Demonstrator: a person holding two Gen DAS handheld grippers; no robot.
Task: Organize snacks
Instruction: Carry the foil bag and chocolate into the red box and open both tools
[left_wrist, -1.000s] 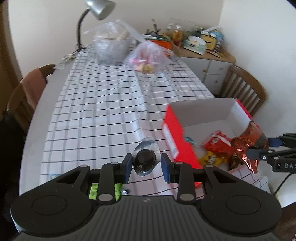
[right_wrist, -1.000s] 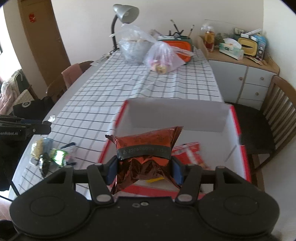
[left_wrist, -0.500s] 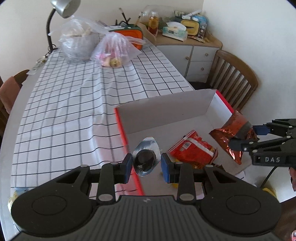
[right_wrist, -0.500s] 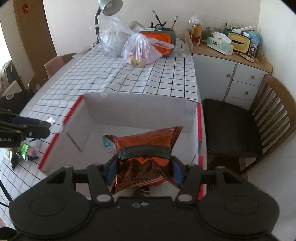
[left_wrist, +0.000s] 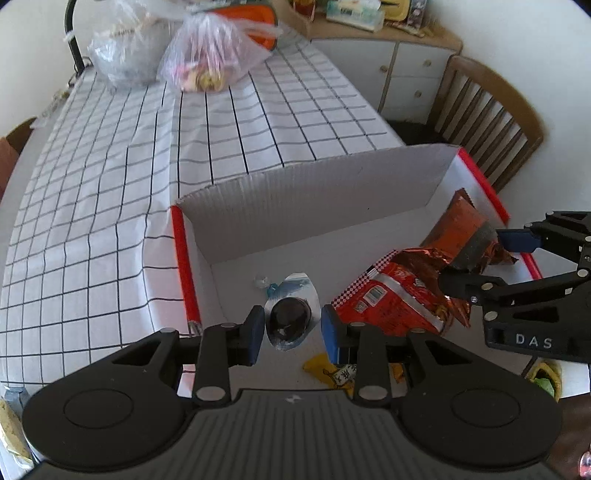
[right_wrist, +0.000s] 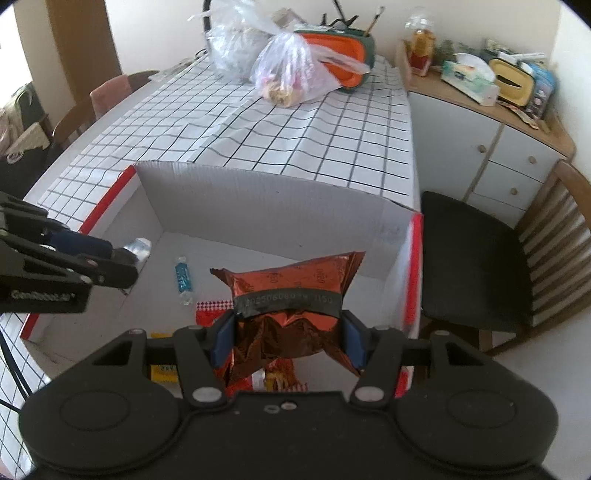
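A white cardboard box with red edges (left_wrist: 314, 199) (right_wrist: 277, 218) sits on the checked tablecloth. My left gripper (left_wrist: 291, 328) hangs over its floor, shut on a small silver packet with a dark round centre (left_wrist: 290, 319). My right gripper (right_wrist: 288, 332) is shut on a copper foil snack bag (right_wrist: 291, 291) above the box's right half. In the left wrist view that bag (left_wrist: 461, 232) hangs over a red checkered snack bag (left_wrist: 384, 299) lying inside. A small blue candy (right_wrist: 181, 277) and a yellow packet (left_wrist: 328, 371) also lie on the box floor.
Two knotted plastic bags (right_wrist: 291, 70) and an orange container (right_wrist: 343, 55) stand at the table's far end. A wooden chair with a black seat (right_wrist: 476, 258) and a white cabinet (right_wrist: 498, 155) are to the right. Loose snacks lie at the table's near left edge (left_wrist: 11, 424).
Both grippers have carried their packets from beside and above the box to over its inside and come lower. The left one crossed the red left wall. Neither grip has changed.
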